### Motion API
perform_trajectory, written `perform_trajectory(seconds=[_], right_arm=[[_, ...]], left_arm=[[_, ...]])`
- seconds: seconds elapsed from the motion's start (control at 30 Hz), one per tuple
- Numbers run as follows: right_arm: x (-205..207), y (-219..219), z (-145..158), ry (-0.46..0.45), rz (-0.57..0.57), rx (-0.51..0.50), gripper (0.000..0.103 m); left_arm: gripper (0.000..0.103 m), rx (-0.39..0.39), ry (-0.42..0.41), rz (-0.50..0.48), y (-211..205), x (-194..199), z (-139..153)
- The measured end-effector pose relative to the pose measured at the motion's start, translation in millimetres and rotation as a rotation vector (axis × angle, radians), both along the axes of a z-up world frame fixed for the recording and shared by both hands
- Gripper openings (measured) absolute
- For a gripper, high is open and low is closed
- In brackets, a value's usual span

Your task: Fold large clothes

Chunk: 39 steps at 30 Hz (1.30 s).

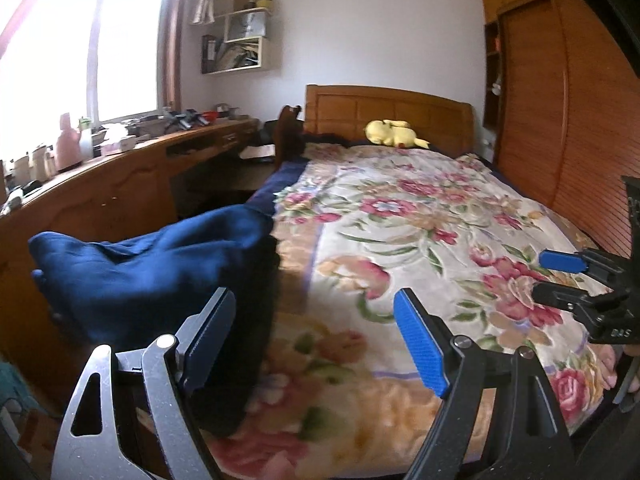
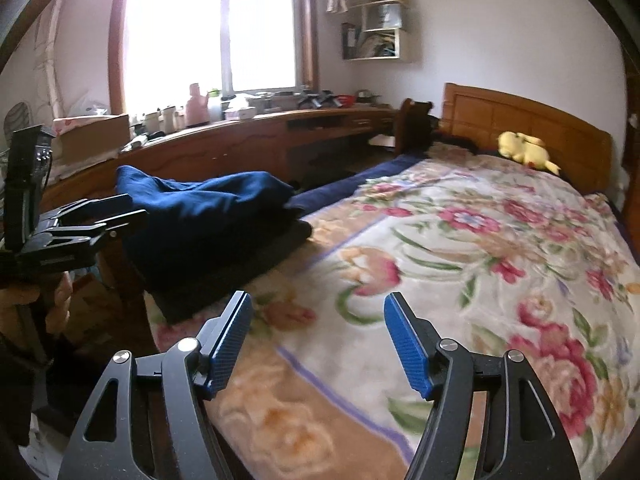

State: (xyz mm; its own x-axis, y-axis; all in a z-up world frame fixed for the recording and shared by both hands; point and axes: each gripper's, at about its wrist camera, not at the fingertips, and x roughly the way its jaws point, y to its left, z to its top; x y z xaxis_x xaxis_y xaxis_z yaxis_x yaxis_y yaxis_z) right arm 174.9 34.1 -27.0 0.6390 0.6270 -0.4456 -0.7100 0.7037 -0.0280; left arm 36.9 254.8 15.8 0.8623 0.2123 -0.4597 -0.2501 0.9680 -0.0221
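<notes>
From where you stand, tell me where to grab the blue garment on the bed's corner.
Grip the raised bunched end of the blue garment, the part nearest the desk. It stands up in thick folds, while the rest lies flat on the dark folded piece. Bring the left tool in from the foot of the bed; it is open and closest.

You have 2 tools: the left tool [image 1: 316, 332] and the right tool [image 2: 318, 334], each with 2 blue-padded fingers set apart. You see 1 bed [image 1: 400, 216] under 1 floral blanket [image 2: 460, 248], 1 dark blue garment [image 1: 140, 264] heaped at its edge, 1 yellow plush toy [image 1: 394, 133], 1 long wooden worktop [image 2: 248, 128] and 1 pink bottle [image 2: 196, 105].
</notes>
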Motion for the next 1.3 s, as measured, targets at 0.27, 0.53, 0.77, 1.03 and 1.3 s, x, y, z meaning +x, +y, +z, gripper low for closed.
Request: perform_trajectory(seconds=[0.27,0.53,0.77,1.03,1.3], right_arm=[[-30.9,-52.8,-10.1,-0.004,-0.142,0.026,0.074],[-65.6,-92.1,-5.4,0.002,-0.289,0.066,0.074],[-102.8,-121.0,4.4,-0.014,-0.393,0.123,0.074],[-145.3,-131.0,13.2,-0.073,-0.477,0.161,0.074],[-180.8,-139.9,12.4,-0.121,-0.517,0.204,0.074]], left_arm=[[0.082,-0.020,0.023,-0.112,-80.5,22.7,-11.9],[0.082,-0.034,0.022,-0.206,-160.7,28.4,-10.8],[0.082,-0.046,-0.003,-0.263,-212.1,16.8,2.9],[0.082,-0.023,-0.057,-0.279,-242.8,-4.5,24.4],[0.082,0.004,-0.115,-0.284,-257.6,-28.3,43.0]])
